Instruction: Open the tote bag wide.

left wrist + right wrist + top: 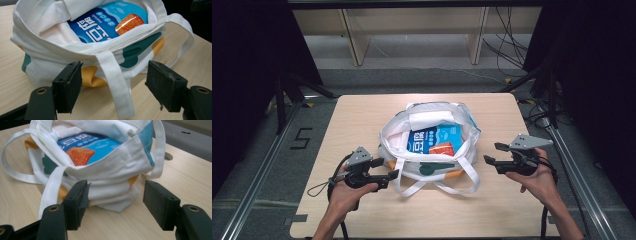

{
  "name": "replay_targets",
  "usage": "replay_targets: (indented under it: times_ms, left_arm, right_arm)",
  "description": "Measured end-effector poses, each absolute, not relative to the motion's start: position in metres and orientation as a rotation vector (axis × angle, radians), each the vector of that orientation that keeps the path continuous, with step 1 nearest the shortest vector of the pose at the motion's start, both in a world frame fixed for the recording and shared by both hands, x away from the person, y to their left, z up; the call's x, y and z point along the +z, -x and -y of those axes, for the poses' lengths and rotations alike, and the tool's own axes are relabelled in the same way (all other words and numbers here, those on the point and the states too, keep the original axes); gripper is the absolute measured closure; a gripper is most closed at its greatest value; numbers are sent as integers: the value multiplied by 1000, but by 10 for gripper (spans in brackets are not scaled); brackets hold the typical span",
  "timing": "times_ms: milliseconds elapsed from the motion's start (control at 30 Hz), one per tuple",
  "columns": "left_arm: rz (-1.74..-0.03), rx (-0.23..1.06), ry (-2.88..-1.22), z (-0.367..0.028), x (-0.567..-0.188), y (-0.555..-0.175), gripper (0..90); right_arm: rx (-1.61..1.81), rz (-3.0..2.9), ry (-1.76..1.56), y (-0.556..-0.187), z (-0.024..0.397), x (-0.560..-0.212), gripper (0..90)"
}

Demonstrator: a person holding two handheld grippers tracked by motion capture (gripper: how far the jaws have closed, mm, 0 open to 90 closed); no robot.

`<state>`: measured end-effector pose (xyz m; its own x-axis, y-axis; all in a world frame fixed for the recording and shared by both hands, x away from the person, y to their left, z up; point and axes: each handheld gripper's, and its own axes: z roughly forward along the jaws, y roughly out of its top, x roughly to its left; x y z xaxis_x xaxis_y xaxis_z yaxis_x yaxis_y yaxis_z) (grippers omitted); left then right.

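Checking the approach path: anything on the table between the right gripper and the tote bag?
Nothing: bare tabletop separates the open right gripper from the tote bag in the high view; in the right gripper view the bag sits just beyond the jaws.

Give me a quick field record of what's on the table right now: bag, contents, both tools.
bag: white cloth bag with green, orange and blue patches, slumped on the table, mouth open
contents: blue snack packet lying inside, top showing
straps: one strap hangs over the near side onto the table
left tool: jaws open, nothing between them, just short of the bag's left side
right tool: jaws open, empty, near the bag's right side
contact: neither tool touches the bag
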<state>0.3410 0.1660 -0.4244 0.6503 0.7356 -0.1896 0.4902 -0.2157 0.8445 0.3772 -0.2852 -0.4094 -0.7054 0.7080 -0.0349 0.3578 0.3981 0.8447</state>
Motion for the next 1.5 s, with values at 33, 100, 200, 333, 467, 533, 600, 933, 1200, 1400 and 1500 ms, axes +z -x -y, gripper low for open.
replay_targets:
  times_ms: [33,100,200,333,467,533,600,933,1200,1400,1500]
  left_arm:
    - [-971,309,-1874,-166,-424,-341,280]
    - [-970,305,-1869,-165,-426,-339,279]
    - [-961,314,-1888,-165,-429,-336,278]
    - [-961,315,-1900,-164,-435,-331,278]
    - [-953,323,-1912,-165,-438,-329,277]
    - [-953,325,-1909,-167,-441,-325,277]
    - [-965,320,-1910,-167,-442,-324,277]
    - [-974,308,-1900,-169,-451,-310,275]
    - [-943,310,-1933,-171,-460,-304,257]
    - [-950,312,-1937,-171,-461,-300,235]
    - [-972,301,-1920,-170,-465,-297,219]
  right_arm:
    - [1230,-2271,-918,-377,285,-409,375]
    - [1230,-2273,-935,-373,287,-412,370]
    - [1221,-2279,-939,-371,288,-414,365]
    - [1211,-2294,-945,-367,290,-420,359]
    - [1212,-2298,-945,-364,291,-423,352]
    - [1207,-2294,-958,-362,291,-425,345]
    - [1206,-2310,-983,-359,291,-426,338]
    - [1190,-2301,-974,-353,296,-436,334]
    - [1169,-2305,-982,-343,303,-445,308]
    - [1143,-2329,-990,-337,302,-450,291]
    - [1138,-2334,-965,-335,303,-452,283]
